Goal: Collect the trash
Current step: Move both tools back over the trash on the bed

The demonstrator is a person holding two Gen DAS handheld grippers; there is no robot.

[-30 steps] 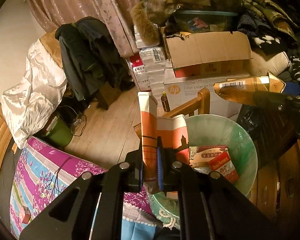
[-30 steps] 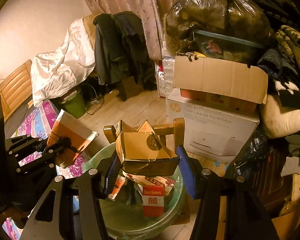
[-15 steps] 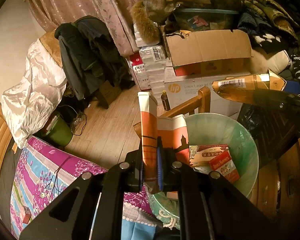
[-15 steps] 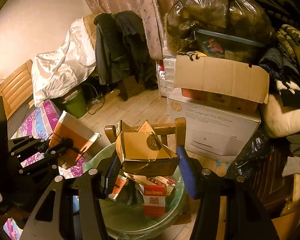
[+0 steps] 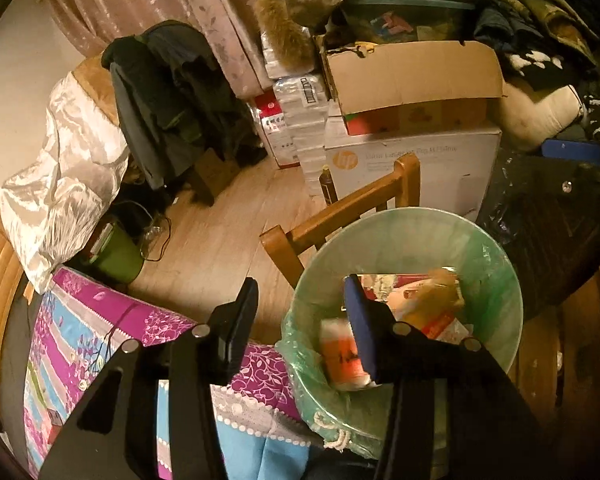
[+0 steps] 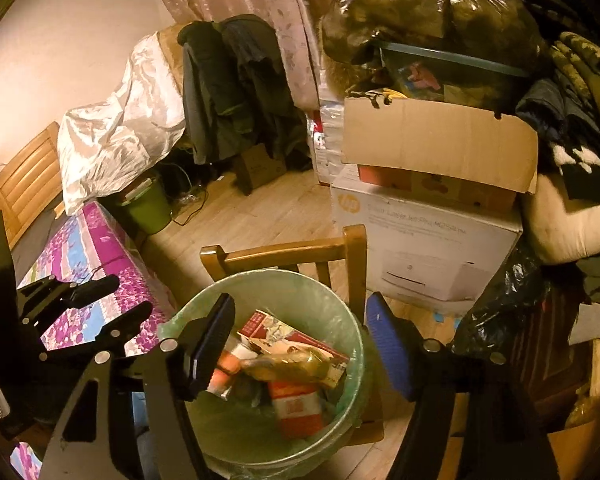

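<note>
A wooden chair [image 6: 288,250] stood on the floor. Behind it sat a white printer box [image 6: 428,240]. Dark coats [image 6: 228,88] hung nearby.

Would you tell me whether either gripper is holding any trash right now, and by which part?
Nothing is held. The left gripper and right gripper are both opening with nothing between their jaws; the cartons lie in the bin.

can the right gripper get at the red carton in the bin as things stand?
Probably yes. The right gripper, jaws opening and empty, hangs over the bin; the red carton lies partly exposed, though a gold wrapper overlaps its top edge.
</note>
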